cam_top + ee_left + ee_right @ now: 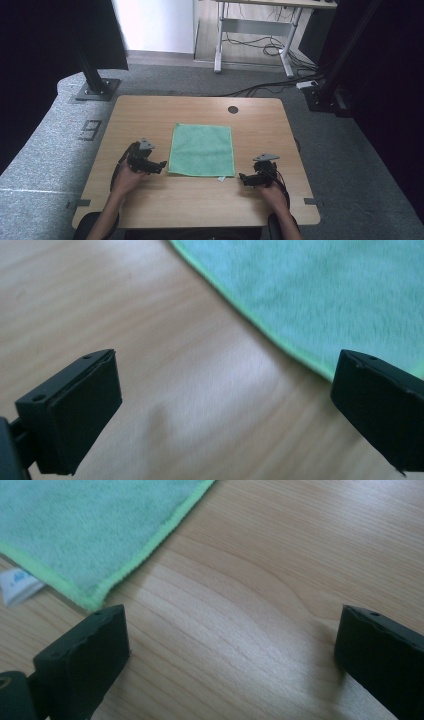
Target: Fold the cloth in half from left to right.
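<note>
One green cloth [202, 149] lay flat mid-bench [150, 210], bare wood around; left tool [161, 165] and right tool [242, 178] gaped wide, empty, flanking its near corners.

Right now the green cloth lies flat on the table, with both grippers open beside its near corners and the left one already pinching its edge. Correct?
Not quite. The left gripper pinches nothing: in the left gripper view its jaws stand wide apart over bare table, the cloth edge beyond them. The rest holds; the right gripper is open too.
</note>
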`<action>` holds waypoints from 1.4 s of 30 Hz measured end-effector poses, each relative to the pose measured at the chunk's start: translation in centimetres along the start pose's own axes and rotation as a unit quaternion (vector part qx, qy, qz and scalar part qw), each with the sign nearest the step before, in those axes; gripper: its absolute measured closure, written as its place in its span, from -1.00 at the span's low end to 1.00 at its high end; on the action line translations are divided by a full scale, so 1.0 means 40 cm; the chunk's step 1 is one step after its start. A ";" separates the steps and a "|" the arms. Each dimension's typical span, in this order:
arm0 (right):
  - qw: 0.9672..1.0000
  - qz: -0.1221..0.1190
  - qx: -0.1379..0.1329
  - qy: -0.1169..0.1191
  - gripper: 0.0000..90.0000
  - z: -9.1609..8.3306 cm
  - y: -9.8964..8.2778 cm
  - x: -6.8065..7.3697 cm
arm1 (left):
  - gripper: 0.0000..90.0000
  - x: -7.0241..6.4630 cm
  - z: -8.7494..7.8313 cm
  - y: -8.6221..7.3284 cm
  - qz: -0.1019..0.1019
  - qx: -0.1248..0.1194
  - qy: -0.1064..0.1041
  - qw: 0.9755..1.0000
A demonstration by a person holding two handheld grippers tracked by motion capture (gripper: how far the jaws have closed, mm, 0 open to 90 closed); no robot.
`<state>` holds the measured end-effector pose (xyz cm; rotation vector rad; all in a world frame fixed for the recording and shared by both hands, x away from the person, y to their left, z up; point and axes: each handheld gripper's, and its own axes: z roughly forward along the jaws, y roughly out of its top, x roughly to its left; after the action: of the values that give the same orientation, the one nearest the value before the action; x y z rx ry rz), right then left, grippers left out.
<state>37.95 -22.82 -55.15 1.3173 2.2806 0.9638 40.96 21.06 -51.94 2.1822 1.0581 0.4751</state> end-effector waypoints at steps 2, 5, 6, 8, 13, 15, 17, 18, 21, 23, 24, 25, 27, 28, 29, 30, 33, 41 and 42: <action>1.000 0.002 -0.007 0.001 -0.96 -0.001 0.008 0.004 | -1.00 -0.005 0.014 0.011 0.002 -0.004 -0.006 1.000; 1.000 0.002 -0.016 0.005 -0.96 -0.004 0.025 0.017 | -1.00 -0.018 0.036 0.015 0.011 0.003 -0.001 1.000; 1.000 -0.001 -0.019 0.005 -0.96 -0.004 0.031 0.022 | -1.00 -0.024 0.043 0.014 0.017 0.008 0.002 1.000; 1.000 -0.006 -0.020 0.006 -0.96 -0.003 0.046 0.031 | -1.00 -0.035 0.055 0.008 0.027 0.020 0.010 0.999; 1.000 -0.012 -0.014 0.003 -0.92 0.011 0.076 0.044 | -0.99 -0.048 0.070 -0.007 0.026 0.033 0.016 0.999; 1.000 -0.010 -0.003 0.002 -0.90 0.021 0.084 0.049 | -0.98 -0.054 0.066 -0.011 0.027 0.032 0.017 0.999; 1.000 -0.017 0.011 -0.002 -0.88 0.033 0.090 0.054 | -0.97 -0.062 0.061 -0.016 0.026 0.034 0.014 0.999; 1.000 -0.023 0.018 -0.006 -0.88 0.037 0.090 0.056 | -0.97 -0.068 0.057 -0.019 0.025 0.034 0.012 0.999; 0.999 -0.026 0.024 -0.009 -0.87 0.040 0.081 0.057 | -0.97 -0.089 0.047 -0.027 0.032 0.038 0.004 0.999; 0.999 -0.028 0.025 -0.012 -0.86 0.035 0.073 0.052 | -0.97 -0.105 0.041 -0.030 0.040 0.043 -0.005 0.998; 0.999 -0.029 0.024 -0.017 -0.85 0.033 0.069 0.049 | -0.97 -0.113 0.039 -0.031 0.042 0.044 -0.009 0.998; 0.999 -0.027 0.025 -0.019 -0.83 0.030 0.065 0.044 | -0.97 -0.121 0.037 -0.033 0.045 0.046 -0.014 0.998; 0.999 -0.022 0.026 -0.023 -0.81 0.029 0.058 0.035 | -0.97 -0.136 0.034 -0.038 0.043 0.046 -0.028 0.998; 0.999 -0.021 0.028 -0.026 -0.80 0.029 0.055 0.029 | -0.97 -0.143 0.033 -0.040 0.042 0.046 -0.032 0.998; 0.999 -0.018 0.029 -0.027 -0.80 0.030 0.051 0.024 | -0.97 -0.150 0.031 -0.042 0.042 0.046 -0.033 0.997; 0.999 -0.011 0.027 -0.023 -0.80 0.030 0.049 0.020 | -0.97 -0.156 0.030 -0.042 0.044 0.046 -0.035 0.997; 0.999 -0.010 0.028 -0.027 -0.80 0.028 0.048 0.011 | -0.97 -0.169 0.028 -0.039 0.058 0.052 -0.049 0.996; 0.999 0.010 0.024 -0.046 -0.79 0.023 0.044 -0.026 | -0.97 -0.108 0.011 -0.018 0.031 0.023 -0.023 0.999; 0.999 0.015 0.024 -0.045 -0.79 0.023 0.042 -0.031 | -0.97 -0.097 0.010 -0.015 0.026 0.018 -0.020 0.999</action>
<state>40.16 -22.94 -54.67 1.3888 2.2354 0.8469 38.51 18.09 -52.80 2.2453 0.9986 0.4382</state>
